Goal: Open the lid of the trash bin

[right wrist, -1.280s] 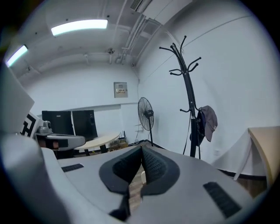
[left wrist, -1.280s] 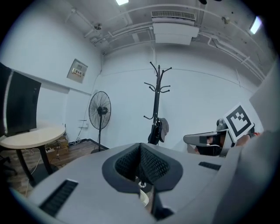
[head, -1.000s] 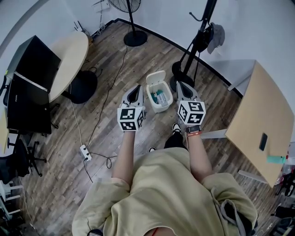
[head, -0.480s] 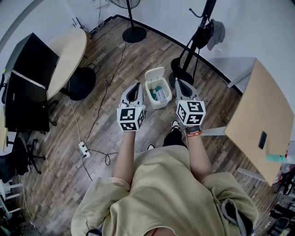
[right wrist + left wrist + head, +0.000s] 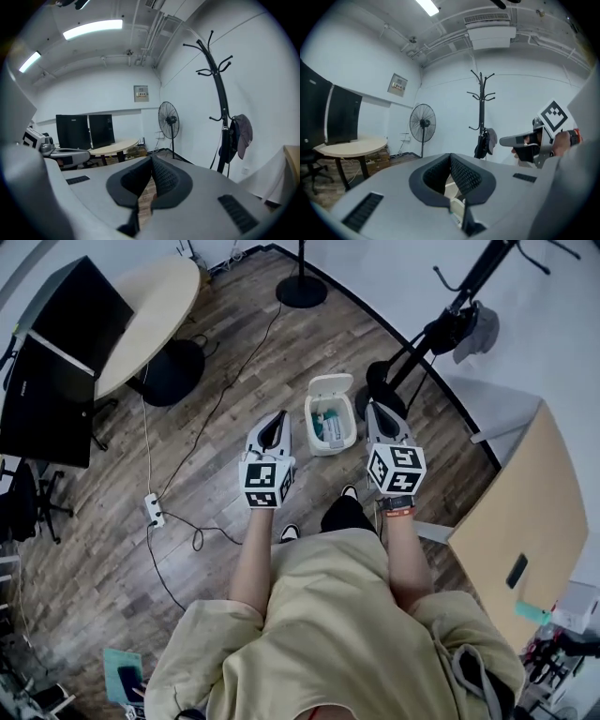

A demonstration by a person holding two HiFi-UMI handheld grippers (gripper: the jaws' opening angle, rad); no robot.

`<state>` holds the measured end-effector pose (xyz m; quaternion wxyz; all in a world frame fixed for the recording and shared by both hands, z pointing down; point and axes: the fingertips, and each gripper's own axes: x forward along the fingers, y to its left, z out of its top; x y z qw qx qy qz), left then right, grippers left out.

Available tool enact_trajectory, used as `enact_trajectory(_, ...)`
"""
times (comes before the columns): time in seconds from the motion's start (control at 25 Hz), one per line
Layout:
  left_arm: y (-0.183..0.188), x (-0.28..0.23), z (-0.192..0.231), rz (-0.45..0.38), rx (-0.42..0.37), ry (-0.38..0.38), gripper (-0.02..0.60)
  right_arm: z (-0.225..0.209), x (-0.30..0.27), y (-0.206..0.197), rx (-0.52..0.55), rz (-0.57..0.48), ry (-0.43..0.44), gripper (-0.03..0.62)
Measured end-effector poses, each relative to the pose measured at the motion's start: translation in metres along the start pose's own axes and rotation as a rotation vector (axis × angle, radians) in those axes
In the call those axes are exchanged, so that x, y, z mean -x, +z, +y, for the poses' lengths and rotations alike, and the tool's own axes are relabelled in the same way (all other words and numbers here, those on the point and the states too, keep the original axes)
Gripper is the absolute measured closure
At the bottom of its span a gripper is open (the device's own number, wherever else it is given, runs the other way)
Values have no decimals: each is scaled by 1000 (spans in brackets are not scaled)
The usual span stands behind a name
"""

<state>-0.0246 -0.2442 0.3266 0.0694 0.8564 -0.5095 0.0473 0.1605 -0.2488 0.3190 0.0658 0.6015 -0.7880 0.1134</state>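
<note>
- White plastic, that's the trash bin (image 5: 330, 432): it stands on the wooden floor (image 5: 234, 362) right ahead of me, between the two gripper tips and a little beyond them.
- Its lid (image 5: 332, 386) is already tipped up on the far side, so I look straight into the bin. I can see some teal and white things in there, too small for me to name.
- My left gripper (image 5: 277, 418) hangs to the left of the bin, near it but not touching. In the left gripper view (image 5: 450, 157) its ribbed pads meet at the tip and hold nothing.
- My right gripper (image 5: 375, 410) sits just right of the bin, also clear of it. In its own view (image 5: 151, 160) the pads are pressed together the same way, with only floor boards showing in the slit below them.
- The base of the coat stand (image 5: 385, 379) is just past the right gripper, close behind the bin.
- The round table (image 5: 150, 315) and the black monitors (image 5: 58, 381) are far off to my left, and a power strip (image 5: 153, 510) with its cable lies on the floor on that side.
</note>
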Motion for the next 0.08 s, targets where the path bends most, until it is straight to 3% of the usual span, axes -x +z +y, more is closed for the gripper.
enact_trajectory(0.08, -24, -10, 17, 59, -23, 29, 558, -6, -24, -12, 5, 34, 22, 580)
